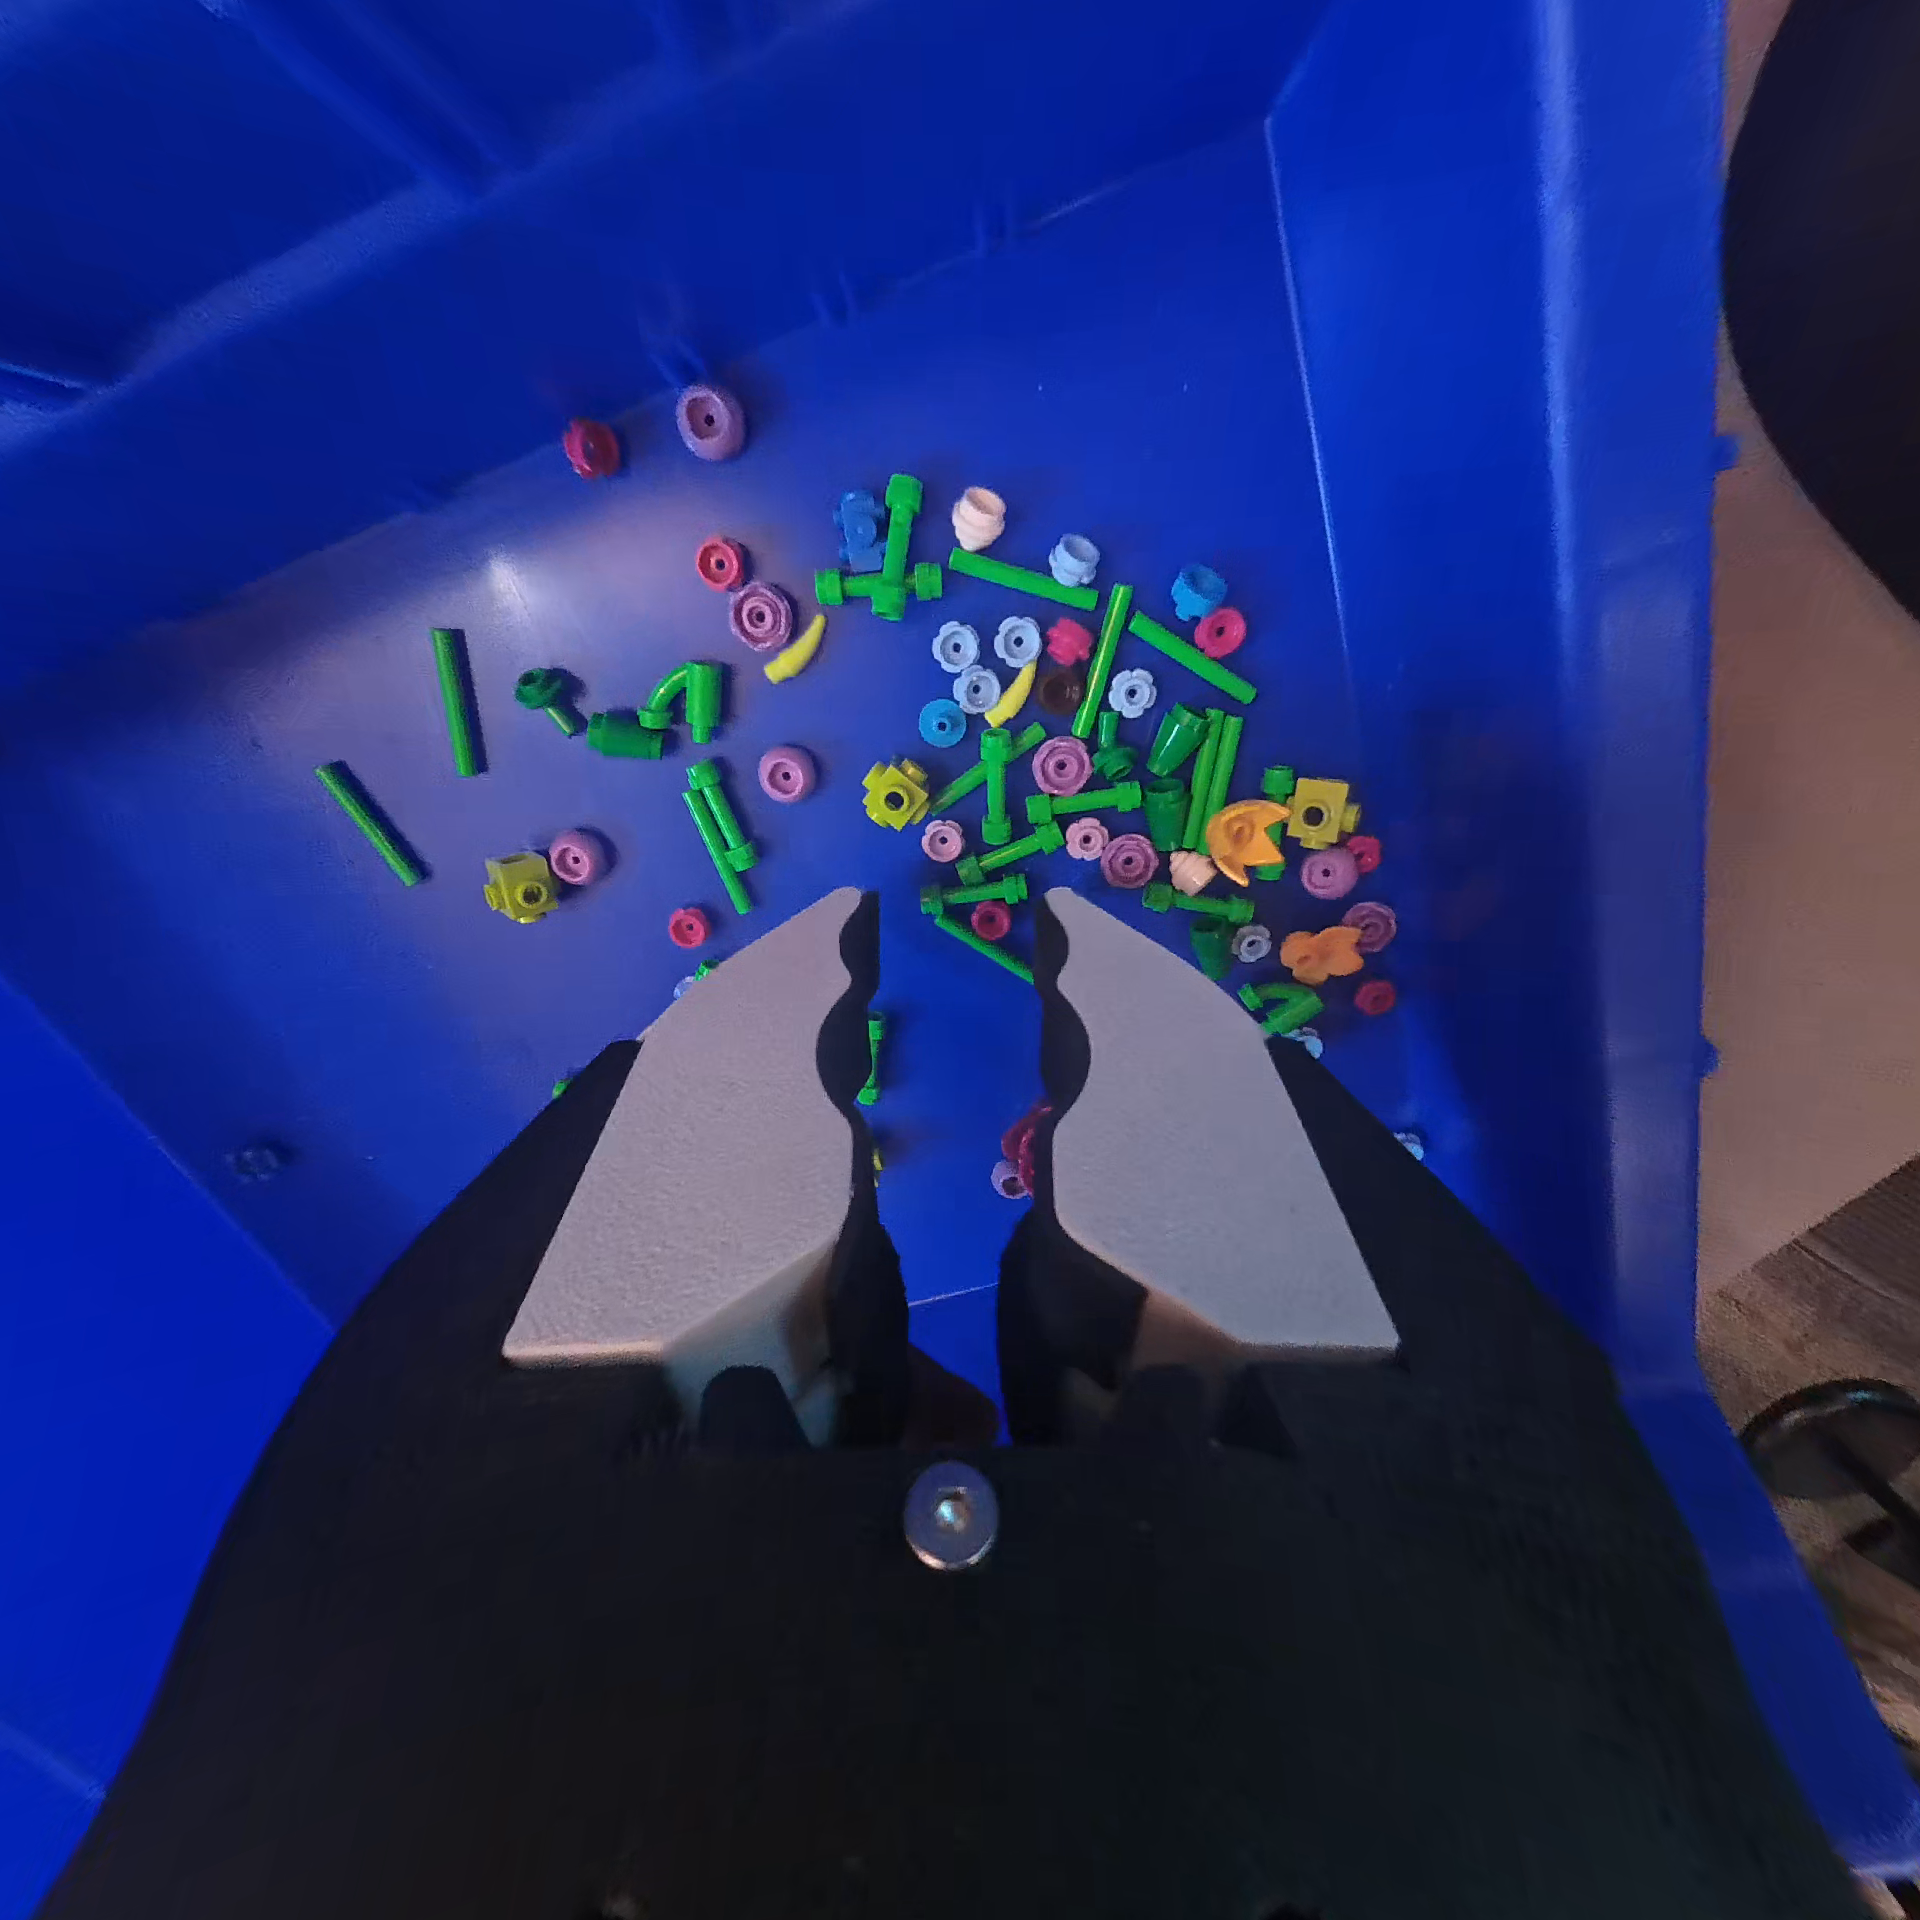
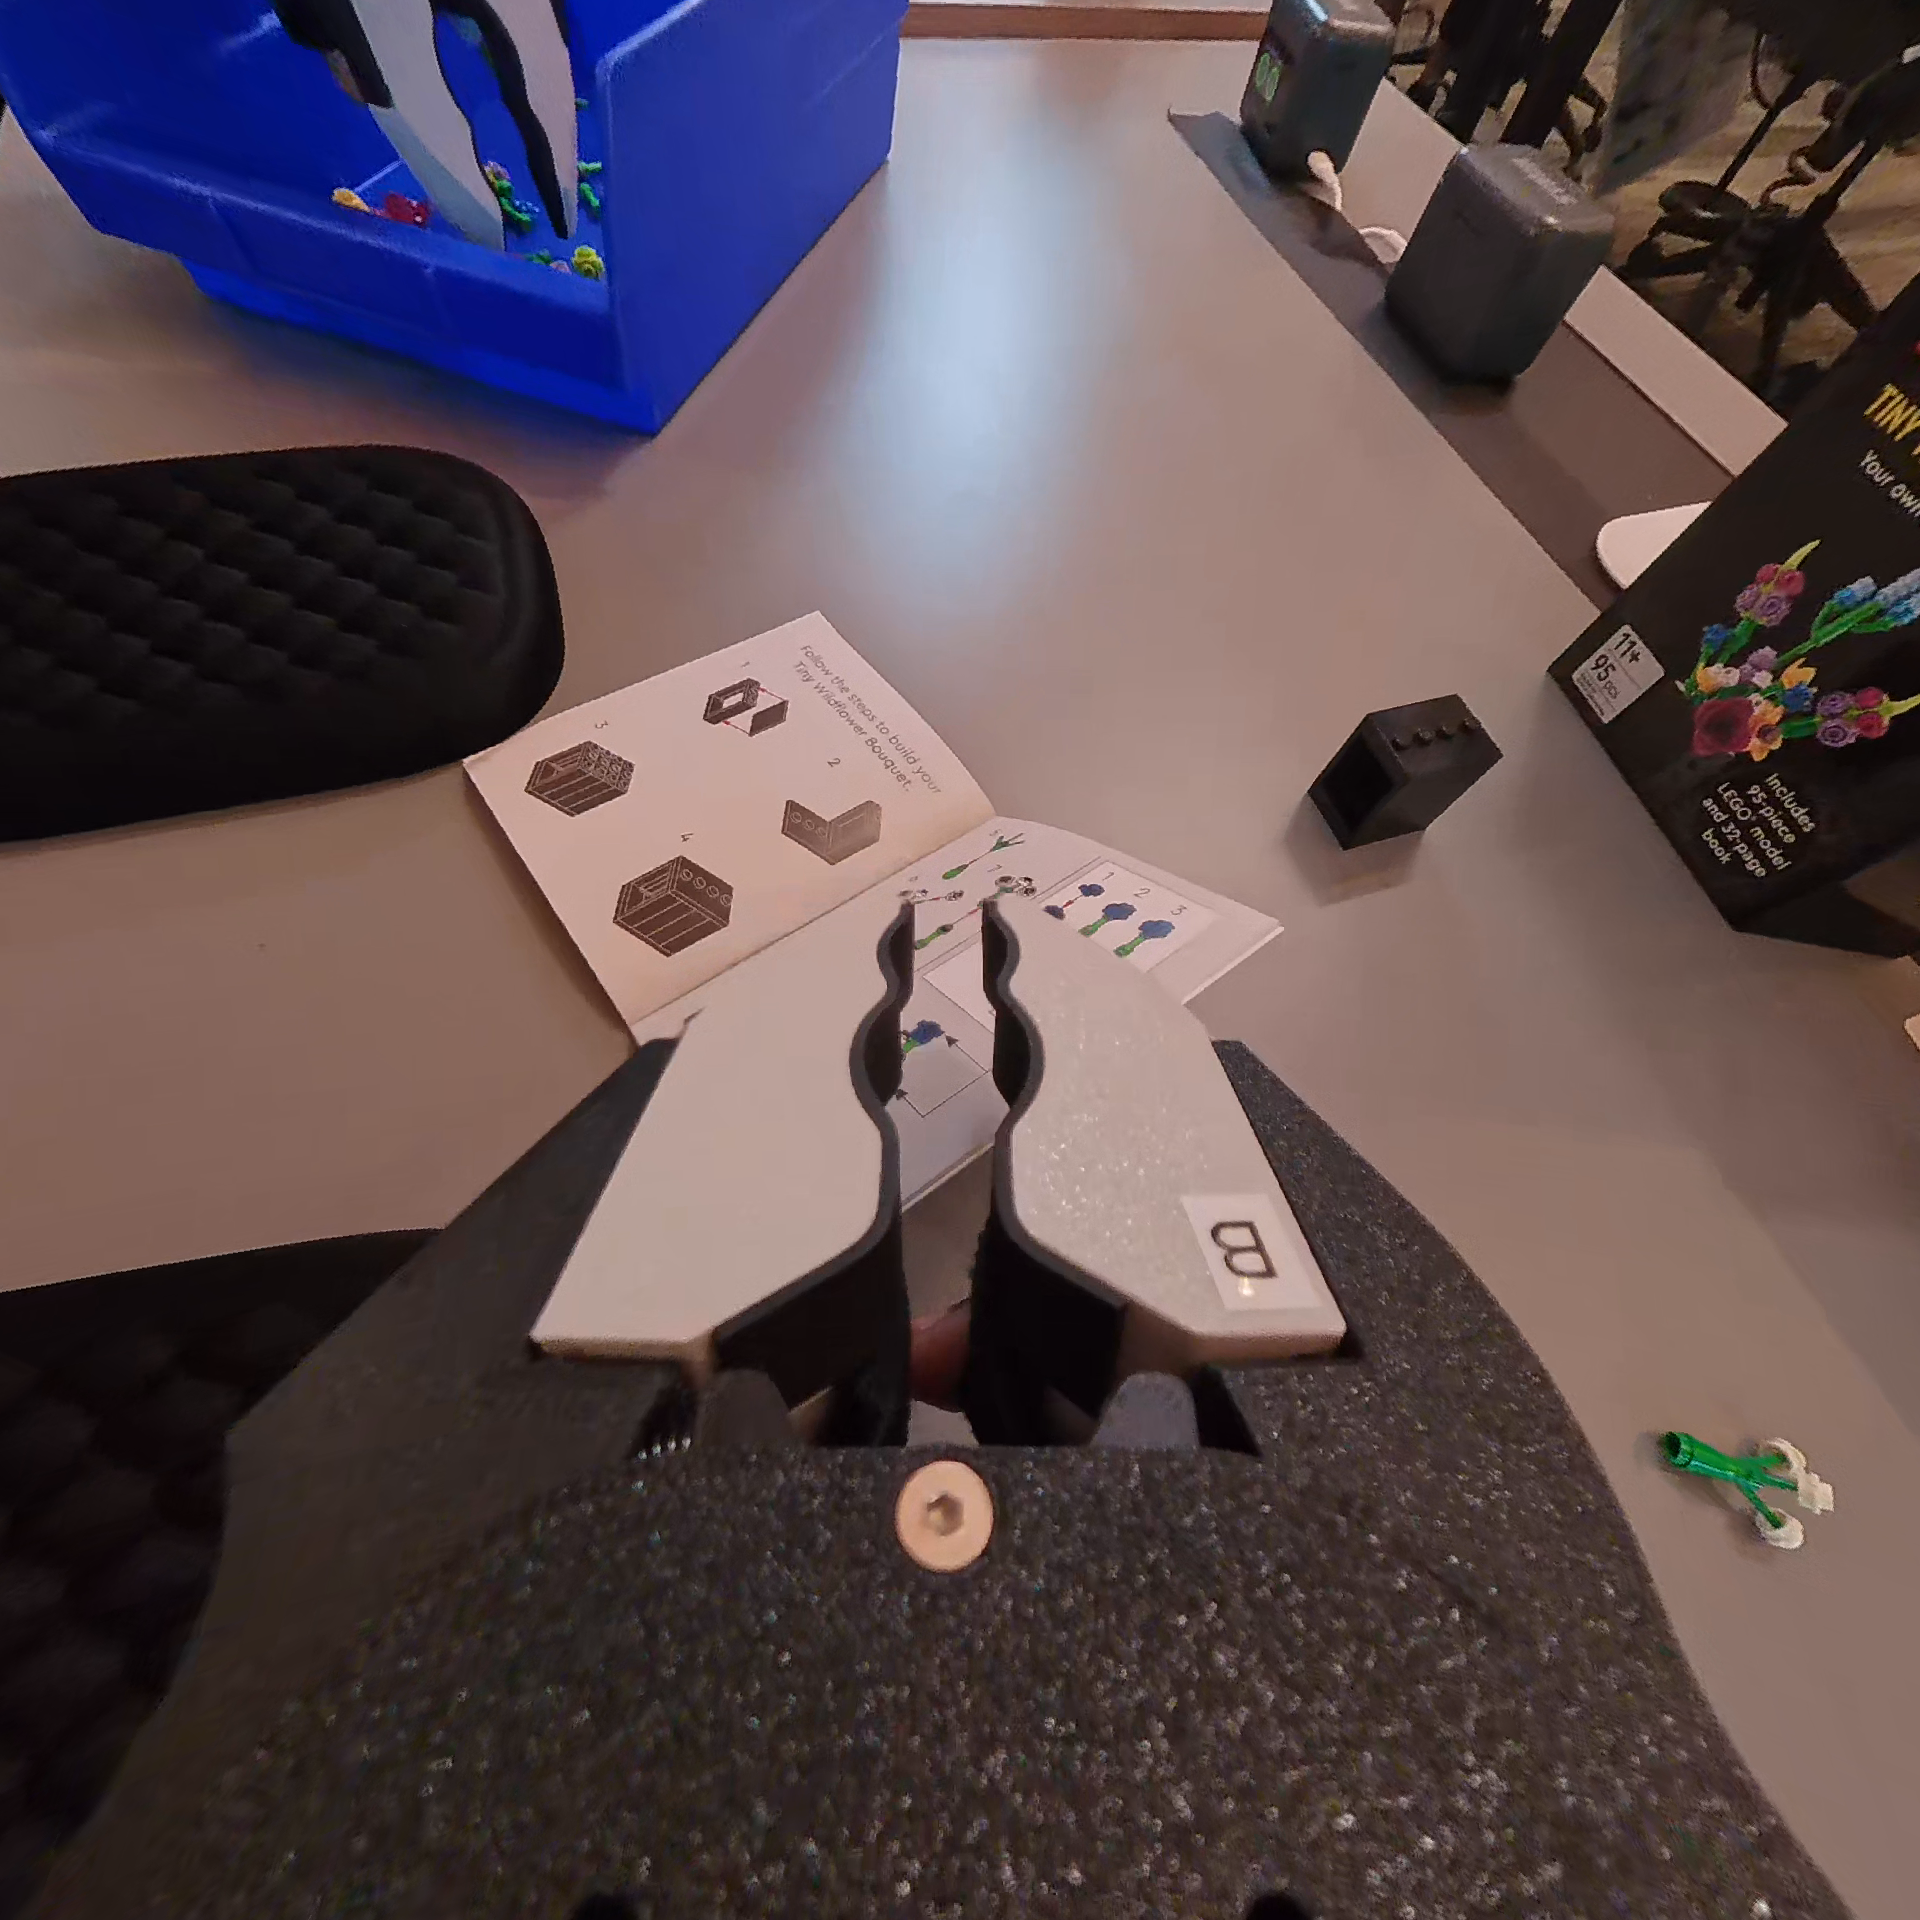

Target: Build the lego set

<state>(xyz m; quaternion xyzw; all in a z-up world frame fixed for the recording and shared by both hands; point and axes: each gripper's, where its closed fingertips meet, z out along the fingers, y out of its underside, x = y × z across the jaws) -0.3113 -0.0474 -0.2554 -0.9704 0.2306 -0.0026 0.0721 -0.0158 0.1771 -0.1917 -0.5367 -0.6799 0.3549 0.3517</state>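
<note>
I have the left claw (image 1: 956, 899) down inside the blue bin (image 1: 1475, 520), its jaws parted and holding nothing, hovering over the scatter of loose lego pieces (image 1: 1039, 769) on the bin floor. I judge I am picking out the next part: the gap between the tips frames a green stem (image 1: 971, 894) and a small red stud (image 1: 989, 918), though which one I mean to take is not settled yet.

My right claw (image 2: 948, 906) hangs over the open instruction booklet (image 2: 790, 821) on the grey surface (image 2: 1039, 416), jaws slightly apart and empty, probably parked there so the page stays readable. A finished green sprig with white blooms (image 2: 1751, 1481) lies to its right, well apart from the black brick box (image 2: 1403, 769) and the set's carton (image 2: 1787, 727).
</note>
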